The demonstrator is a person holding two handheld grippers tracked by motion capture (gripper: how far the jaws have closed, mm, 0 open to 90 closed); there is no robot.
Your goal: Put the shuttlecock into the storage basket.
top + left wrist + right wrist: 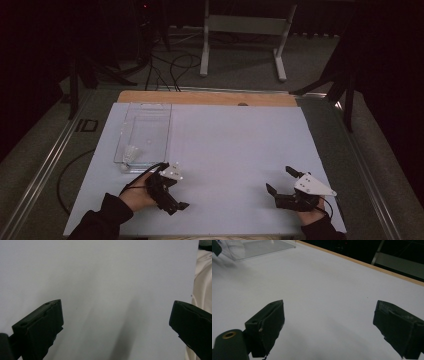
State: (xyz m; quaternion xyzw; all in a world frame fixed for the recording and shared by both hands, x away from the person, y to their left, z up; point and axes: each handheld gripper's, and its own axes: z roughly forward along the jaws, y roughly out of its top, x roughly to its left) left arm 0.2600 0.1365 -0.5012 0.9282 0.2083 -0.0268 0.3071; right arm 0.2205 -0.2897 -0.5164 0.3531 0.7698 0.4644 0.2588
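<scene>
Three cameras, one table

From above we look forward and down on the white table (225, 150); our right gripper view skims it low, sharing the clear tray (259, 247) at its upper left; our left gripper view faces the tabletop closely.

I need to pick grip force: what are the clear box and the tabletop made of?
The box looks like clear rigid plastic: the sheet shows through its glossy walls. The tabletop looks like a matte pale sheet over wood; a tan wooden edge shows along the far side.

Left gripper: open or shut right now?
Open. The left gripper shows its two black jaws set wide apart, with only the white table surface between them.
</scene>
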